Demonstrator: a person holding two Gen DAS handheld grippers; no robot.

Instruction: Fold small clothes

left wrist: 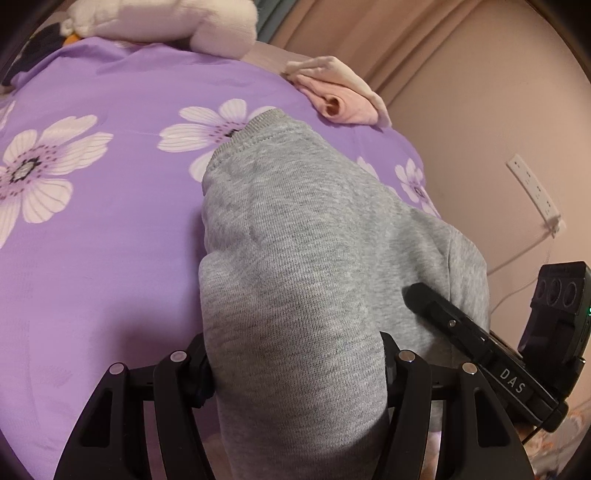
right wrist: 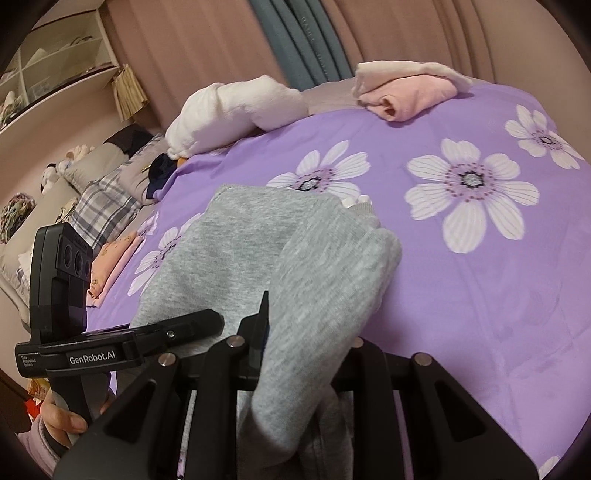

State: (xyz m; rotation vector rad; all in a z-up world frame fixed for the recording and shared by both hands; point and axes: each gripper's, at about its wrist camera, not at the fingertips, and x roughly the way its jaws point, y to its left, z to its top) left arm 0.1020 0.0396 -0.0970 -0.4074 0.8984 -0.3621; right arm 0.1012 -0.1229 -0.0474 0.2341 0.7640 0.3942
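Left gripper (left wrist: 295,369): jaws apart but filled, clamped across a thick bunch of the grey sweat garment (left wrist: 295,258). Fabric bulges up between the fingers and hides the pads. Right gripper (right wrist: 295,354): jaws nearly together, pinching a thinner fold of the same grey garment; cloth drapes over the right finger.

Garment: heathered grey knit, ribbed cuff with a stitched seam at the far end in the left wrist view. It runs from both grippers out onto the bed, the far part lying on the purple bedspread (left wrist: 110,240), the near part lifted in the jaws. In the right wrist view a flat grey panel lies to the left, a rolled portion rising to the right.

Each gripper shows in the other's view, just beside it. A hand (right wrist: 61,421) holds the left gripper's handle, pale sleeve at the wrist.

Bedspread: purple, large white flowers. Far edge: a folded pink garment (right wrist: 406,94), well apart from the grey one. A white plush pillow (right wrist: 236,110) near it. Pink curtains (right wrist: 406,33) behind; a white power strip (left wrist: 535,192) on the wall.
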